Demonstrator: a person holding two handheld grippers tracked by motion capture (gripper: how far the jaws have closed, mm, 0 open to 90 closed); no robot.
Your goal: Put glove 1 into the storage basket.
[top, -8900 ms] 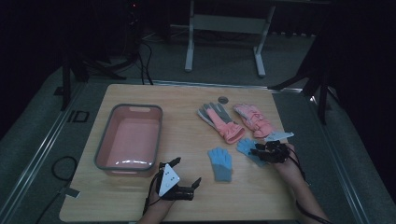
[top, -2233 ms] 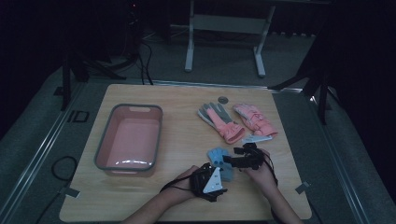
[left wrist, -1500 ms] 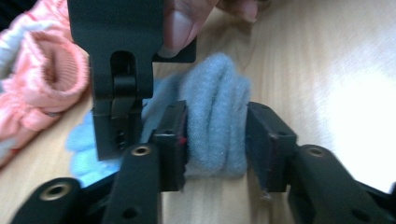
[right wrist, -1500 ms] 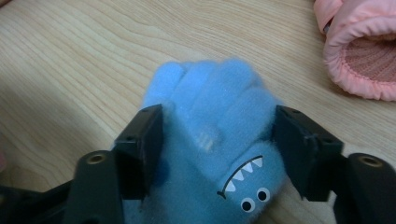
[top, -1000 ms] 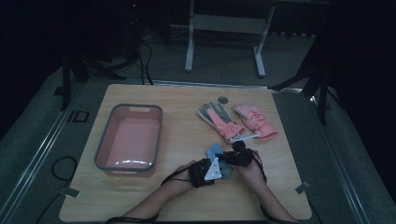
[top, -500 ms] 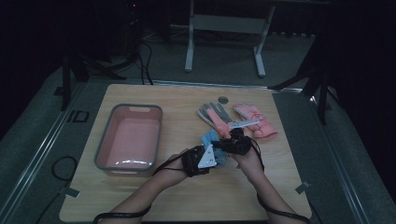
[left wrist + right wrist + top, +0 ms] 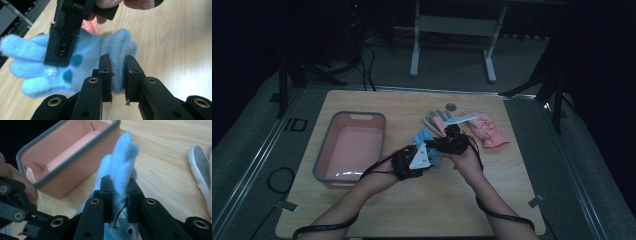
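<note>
In the high view, the left gripper (image 7: pixel 426 159) and the right gripper (image 7: pixel 443 145) meet above the middle of the wooden table (image 7: pixel 512 170), and the blue glove (image 7: pixel 424 138) hangs between them, clear of the tabletop, with the pink bin (image 7: pixel 351 150) off to their left. In the left gripper view, that gripper (image 7: pixel 117 75) has its jaws clamped on the fuzzy cuff end of the blue glove (image 7: pixel 85 62); the glove's fingers spread leftward beyond the jaws, darker blue dots mark its palm, and the right gripper (image 7: pixel 62 37) pinches it from above. In the right gripper view, that gripper (image 7: pixel 119 196) has its jaws pressed onto a fold of the pale blue fleece (image 7: pixel 122 170), which rises upright past the tips, with the pink bin (image 7: pixel 67 157) behind at left.
</note>
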